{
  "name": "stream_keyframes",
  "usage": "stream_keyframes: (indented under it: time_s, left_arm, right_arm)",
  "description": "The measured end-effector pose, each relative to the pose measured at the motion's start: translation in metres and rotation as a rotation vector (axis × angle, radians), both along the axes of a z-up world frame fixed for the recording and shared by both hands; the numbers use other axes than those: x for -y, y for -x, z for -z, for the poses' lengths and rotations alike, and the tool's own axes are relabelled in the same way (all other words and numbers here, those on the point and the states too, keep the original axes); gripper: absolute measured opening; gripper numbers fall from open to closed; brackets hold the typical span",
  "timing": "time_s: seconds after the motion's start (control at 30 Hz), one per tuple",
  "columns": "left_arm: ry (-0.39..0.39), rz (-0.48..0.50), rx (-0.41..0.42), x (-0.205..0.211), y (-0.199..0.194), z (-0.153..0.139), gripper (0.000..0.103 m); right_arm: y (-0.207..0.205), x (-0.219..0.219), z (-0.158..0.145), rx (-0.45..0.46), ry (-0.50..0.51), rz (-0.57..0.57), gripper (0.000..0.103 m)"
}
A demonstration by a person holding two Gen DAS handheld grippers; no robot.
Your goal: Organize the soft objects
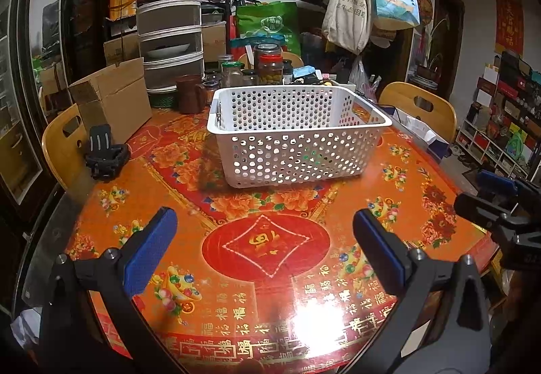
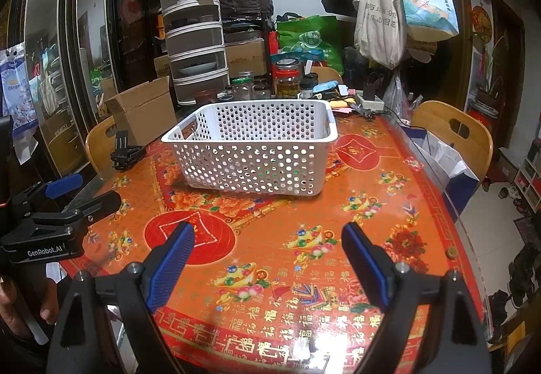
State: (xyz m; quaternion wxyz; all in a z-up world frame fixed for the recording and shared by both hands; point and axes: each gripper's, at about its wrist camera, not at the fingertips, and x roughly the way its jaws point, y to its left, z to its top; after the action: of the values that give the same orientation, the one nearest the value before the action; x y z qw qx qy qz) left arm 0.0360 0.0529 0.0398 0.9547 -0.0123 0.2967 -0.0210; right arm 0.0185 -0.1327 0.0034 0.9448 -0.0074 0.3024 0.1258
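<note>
Now both claws hang spread and empty over the table (image 1: 111, 232): left gripper (image 1: 265, 235), right gripper (image 2: 268, 249). Mid-frame stands the white basket (image 1: 297, 134), green bits glimpsed through its holes; a cardboard box (image 1: 115, 96) sits upper left

I count one white perforated basket (image 1: 297, 134) on my table, one open cardboard box (image 1: 113, 100) and one black folded stand (image 1: 106, 152). Two wooden chairs (image 1: 421, 107) show at the table's edges. My two tongs, the left gripper (image 1: 265, 247) and the right gripper (image 2: 268, 254), carry two blue pads (image 2: 172, 264) each.
</note>
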Motion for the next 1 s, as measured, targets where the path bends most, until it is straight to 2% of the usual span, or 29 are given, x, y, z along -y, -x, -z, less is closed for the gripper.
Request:
stream_keyframes:
  time_s: [1.0]
  left_arm:
    - [-0.002,0.005,0.004,-0.0003,0.0039,-0.0004,0.103]
  right_arm:
    - [0.0023,-0.0026,-0.0031,0.001,0.001,-0.003,0.089]
